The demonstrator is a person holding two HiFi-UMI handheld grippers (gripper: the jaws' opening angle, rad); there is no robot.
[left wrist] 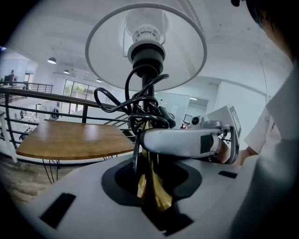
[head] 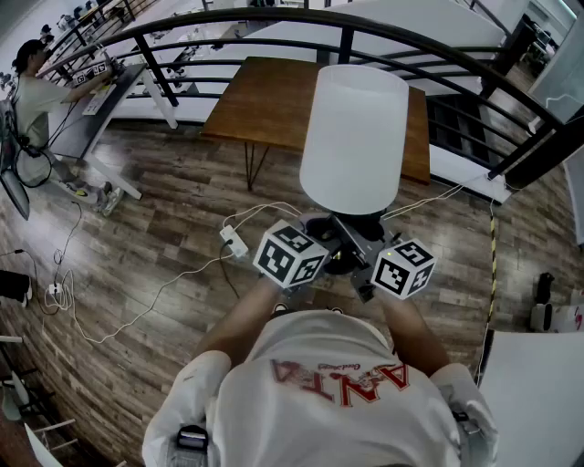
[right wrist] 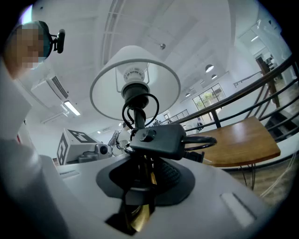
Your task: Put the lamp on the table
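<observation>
I hold a lamp with a white shade [head: 354,137] upright in the air, over the wooden floor and short of the wooden table [head: 265,100]. Its brass stem [left wrist: 152,186] sits between the jaws of my left gripper [left wrist: 149,182], whose marker cube [head: 290,255] shows under the shade. From the other side my right gripper [right wrist: 140,196] is shut on the same stem [right wrist: 140,217]. A black cord [left wrist: 140,107] is wound round the stem, and its switch block [right wrist: 156,137] rests above the right jaws. The table [left wrist: 70,140] lies ahead, at about jaw height.
A curved black railing [head: 228,27] runs behind the table. A white cable with a power strip [head: 233,242] lies on the floor just ahead of my feet. A person [head: 32,91] sits at a desk far left. A white surface [head: 538,392] is at lower right.
</observation>
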